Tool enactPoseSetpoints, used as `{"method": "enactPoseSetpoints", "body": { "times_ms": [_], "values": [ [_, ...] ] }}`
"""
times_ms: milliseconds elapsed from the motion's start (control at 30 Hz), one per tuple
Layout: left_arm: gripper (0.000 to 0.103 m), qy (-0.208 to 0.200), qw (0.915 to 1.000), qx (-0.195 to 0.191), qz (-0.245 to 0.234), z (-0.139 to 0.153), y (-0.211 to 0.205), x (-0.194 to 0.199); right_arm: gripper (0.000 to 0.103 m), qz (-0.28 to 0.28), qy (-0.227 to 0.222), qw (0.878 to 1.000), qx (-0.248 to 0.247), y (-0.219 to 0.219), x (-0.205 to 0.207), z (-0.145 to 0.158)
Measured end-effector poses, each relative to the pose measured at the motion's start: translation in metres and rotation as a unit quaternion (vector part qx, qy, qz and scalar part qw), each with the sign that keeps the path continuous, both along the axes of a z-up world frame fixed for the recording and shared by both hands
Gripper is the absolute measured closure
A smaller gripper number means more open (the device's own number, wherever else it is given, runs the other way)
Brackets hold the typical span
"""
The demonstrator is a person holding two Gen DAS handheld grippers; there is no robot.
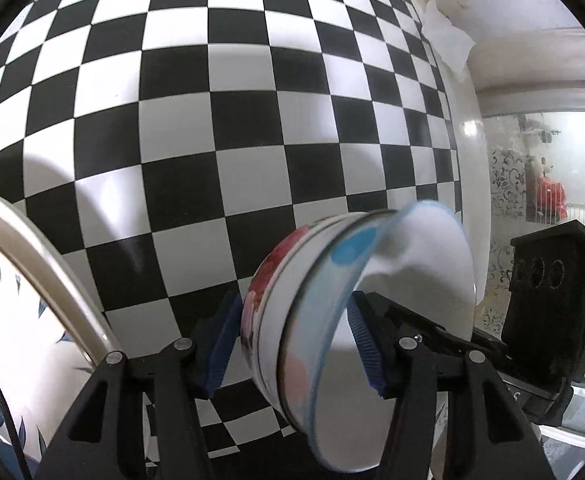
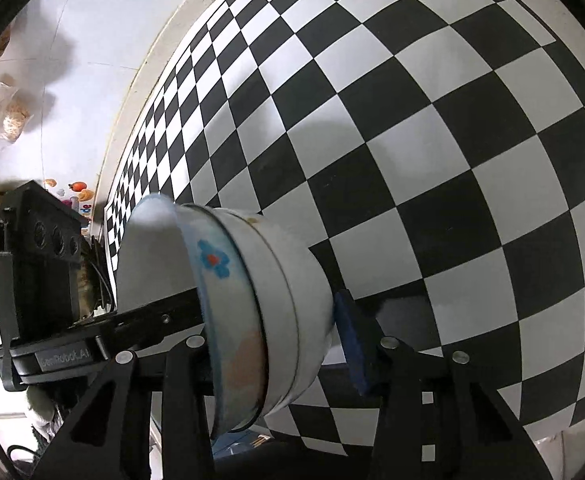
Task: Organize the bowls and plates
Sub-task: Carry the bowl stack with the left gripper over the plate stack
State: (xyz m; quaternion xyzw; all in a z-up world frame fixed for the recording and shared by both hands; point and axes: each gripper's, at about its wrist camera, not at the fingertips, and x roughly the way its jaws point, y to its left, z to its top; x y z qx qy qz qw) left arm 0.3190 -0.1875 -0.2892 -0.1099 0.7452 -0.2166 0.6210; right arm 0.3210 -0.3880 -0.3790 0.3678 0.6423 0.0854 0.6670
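Note:
Both grippers hold one nested stack of bowls from opposite sides, tipped on edge above the checkered cloth. In the left wrist view my left gripper (image 1: 294,346) is shut on the stack: a blue-rimmed white bowl (image 1: 404,288) nested in a white bowl with red flowers (image 1: 266,292). In the right wrist view my right gripper (image 2: 278,344) is shut on the same stack, the blue-flower bowl (image 2: 212,264) inside the white outer bowl (image 2: 288,280). The other gripper's body shows in each view, at the right edge for the left wrist (image 1: 552,308) and at the left edge for the right wrist (image 2: 36,264).
A black-and-white checkered cloth (image 1: 252,120) covers the table, also in the right wrist view (image 2: 432,140). A large plate with a beige rim and blue leaf print (image 1: 16,300) lies at the lower left. The table's right edge meets a glass door (image 1: 540,160). Bagged items (image 2: 8,116) lie on the floor.

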Motion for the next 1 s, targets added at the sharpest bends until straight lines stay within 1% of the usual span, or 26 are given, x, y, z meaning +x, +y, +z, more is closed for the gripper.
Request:
{"method": "enactPoseSetpoints", "body": {
  "times_ms": [200, 367, 533, 767, 1000],
  "values": [
    [0.051, -0.019, 0.9998, 0.003, 0.009, 0.014, 0.006, 0.002, 0.058, 0.015, -0.021, 1.0, -0.014, 0.017, 0.011, 0.021],
    [0.051, -0.029, 0.9994, 0.0, 0.018, 0.031, 0.016, 0.005, 0.058, 0.022, -0.033, 0.999, -0.015, 0.027, 0.021, 0.035],
    [0.051, -0.043, 0.9986, 0.002, 0.031, 0.05, 0.033, 0.007, 0.058, 0.038, -0.043, 0.998, -0.013, 0.047, 0.035, 0.047],
    [0.051, -0.06, 0.9955, 0.012, 0.072, 0.071, 0.078, 0.005, 0.059, 0.078, -0.058, 0.995, -0.005, 0.082, 0.045, 0.068],
    [0.051, -0.069, 0.9897, 0.025, 0.123, 0.08, 0.133, -0.006, 0.059, 0.136, -0.069, 0.988, 0.003, 0.136, 0.052, 0.081]
  ]
}}
